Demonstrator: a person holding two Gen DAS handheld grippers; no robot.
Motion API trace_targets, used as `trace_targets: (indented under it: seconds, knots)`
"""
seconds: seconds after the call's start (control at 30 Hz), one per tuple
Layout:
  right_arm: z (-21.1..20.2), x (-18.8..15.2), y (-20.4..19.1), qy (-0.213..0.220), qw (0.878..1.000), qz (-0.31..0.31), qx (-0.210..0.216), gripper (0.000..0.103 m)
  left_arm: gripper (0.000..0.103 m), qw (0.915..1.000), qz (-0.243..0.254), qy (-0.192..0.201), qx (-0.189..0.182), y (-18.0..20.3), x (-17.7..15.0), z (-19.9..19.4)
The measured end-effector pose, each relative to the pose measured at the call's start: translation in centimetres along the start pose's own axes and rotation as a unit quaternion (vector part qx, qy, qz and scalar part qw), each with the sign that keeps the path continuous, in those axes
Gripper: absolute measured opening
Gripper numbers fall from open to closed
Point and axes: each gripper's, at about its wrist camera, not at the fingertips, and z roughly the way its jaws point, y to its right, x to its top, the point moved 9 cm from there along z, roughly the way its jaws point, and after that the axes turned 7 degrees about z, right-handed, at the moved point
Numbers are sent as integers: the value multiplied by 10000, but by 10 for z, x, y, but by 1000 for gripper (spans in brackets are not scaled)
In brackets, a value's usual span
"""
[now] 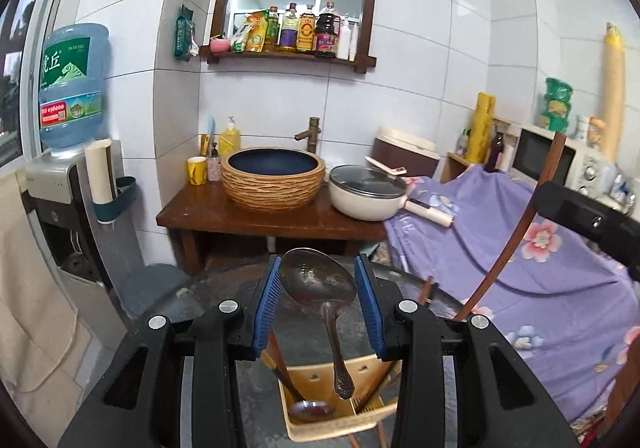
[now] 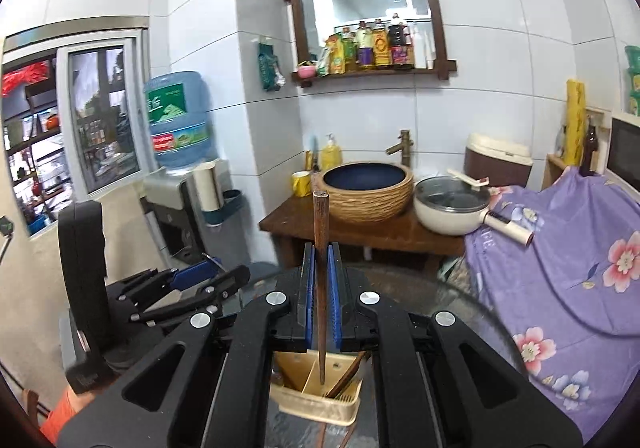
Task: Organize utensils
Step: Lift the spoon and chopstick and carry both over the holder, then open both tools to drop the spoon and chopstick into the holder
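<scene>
In the left wrist view my left gripper [image 1: 316, 280] is shut on the bowl of a metal spoon [image 1: 320, 284], whose handle hangs down over a beige utensil holder [image 1: 316, 424]. The holder has another spoon [image 1: 312, 410] and dark chopsticks in it. In the right wrist view my right gripper [image 2: 321, 276] is shut on a pair of dark wooden chopsticks [image 2: 321, 248], held upright with the tips pointing down into the holder [image 2: 316, 404], beside its divider. The left gripper also shows at the left of the right wrist view [image 2: 192, 280].
The holder stands on a round glass table [image 1: 224, 288]. Behind it is a wooden counter [image 1: 224, 216] with a basin [image 1: 273, 178] and a lidded white pot [image 1: 366, 194]. A purple floral cloth [image 1: 540, 288] covers things at the right. A water dispenser [image 1: 72, 152] stands at the left.
</scene>
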Motion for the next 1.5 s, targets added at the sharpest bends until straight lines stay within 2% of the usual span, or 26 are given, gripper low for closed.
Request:
trace_targets:
  seconds: [0.2, 0.53, 0.87, 1.03, 1.13, 1.2, 1.23, 1.27, 1.37, 1.5]
  knots:
    - [35, -40, 20, -288, 9992, 264, -80, 8, 36, 9995, 97, -229, 217, 3, -29, 37]
    - [69, -101, 36, -708, 9972, 186, -165, 8, 36, 9974, 232, -665, 173, 9, -76, 66]
    - [77, -122, 46, -788, 9964, 175, -256, 8, 37, 9937, 433, -1026, 83, 18, -107, 82]
    - [77, -123, 51, -765, 9965, 224, -252, 8, 38, 9940, 411, -1012, 9, 20, -108, 80]
    - [73, -122, 52, -739, 9966, 295, -215, 9, 51, 9950, 428, -899, -12, 20, -104, 72]
    - [67, -122, 54, -679, 9970, 319, -171, 22, 58, 9963, 476, -721, 20, 20, -101, 59]
    - [62, -122, 55, -594, 9976, 338, -149, 37, 65, 9967, 488, -655, 34, 21, -101, 54]
    - [57, -122, 56, -525, 9979, 349, -152, 43, 71, 9974, 486, -535, 60, 21, -101, 45]
    - [39, -127, 56, -349, 9988, 346, -71, 43, 83, 9985, 467, -289, 42, 23, -107, 20]
    - [14, -141, 60, -159, 9993, 302, -148, 49, 91, 9993, 368, -81, 7, 25, -131, -7]
